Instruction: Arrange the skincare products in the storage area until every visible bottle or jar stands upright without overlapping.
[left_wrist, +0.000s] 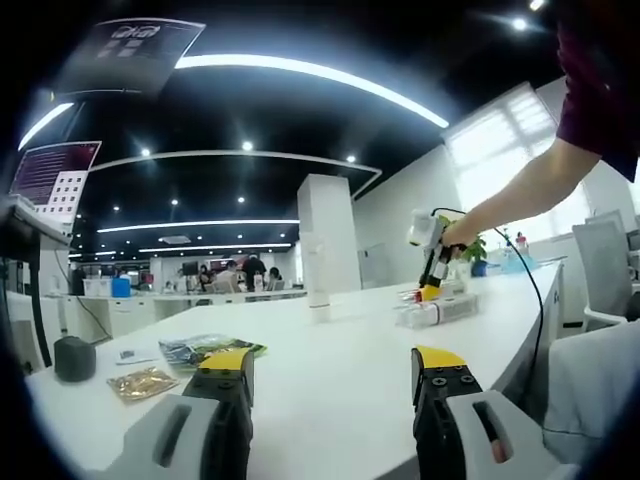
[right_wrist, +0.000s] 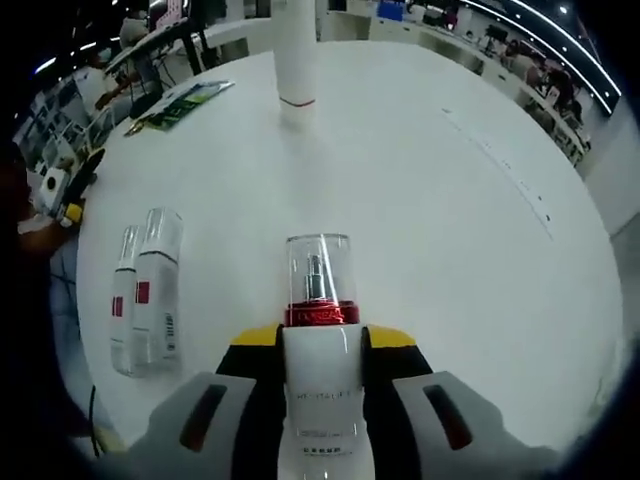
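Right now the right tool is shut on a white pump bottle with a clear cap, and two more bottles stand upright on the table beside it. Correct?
Not quite. The right tool is shut on the pump bottle, but the two bottles beside it lie flat on the table, as the right gripper view shows.

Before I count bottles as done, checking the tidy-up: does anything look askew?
Yes. Two bottles lie flat side by side on the table, not upright. The right claw grips a third bottle.
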